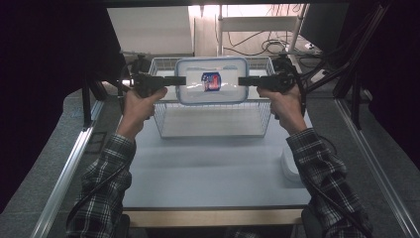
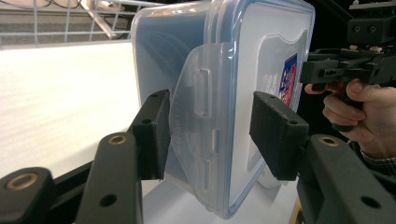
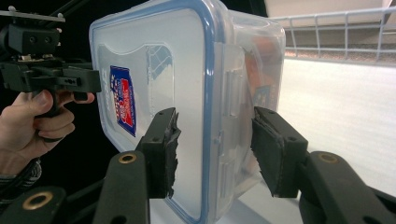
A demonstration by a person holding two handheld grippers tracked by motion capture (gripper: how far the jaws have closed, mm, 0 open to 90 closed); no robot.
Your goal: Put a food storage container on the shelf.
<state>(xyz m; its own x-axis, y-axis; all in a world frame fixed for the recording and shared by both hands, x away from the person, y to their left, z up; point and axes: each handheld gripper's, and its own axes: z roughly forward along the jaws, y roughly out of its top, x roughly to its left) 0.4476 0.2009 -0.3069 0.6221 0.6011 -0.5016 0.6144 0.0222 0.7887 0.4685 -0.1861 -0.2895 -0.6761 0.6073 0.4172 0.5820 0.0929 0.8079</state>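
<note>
While lifted above wire basket (image 1: 213,119) on table (image 1: 213,168): clear lidded food container (image 1: 212,82) clamped at opposite ends by left gripper (image 1: 182,81) and right gripper (image 1: 242,81).

On the table (image 1: 213,168), toward twelve o'clock, stands a wire basket (image 1: 213,119). A lidded container (image 1: 212,81) hangs over the basket's far half, clear of the table, its lid facing the person. The left tool (image 1: 179,81) meets the container's nine o'clock edge and the right tool (image 1: 243,81) its three o'clock edge, each with one jaw before the lid and one behind the body. Another small container (image 1: 291,167) lies at four o'clock on the table, near its right edge, just beside the person's right sleeve.
</note>
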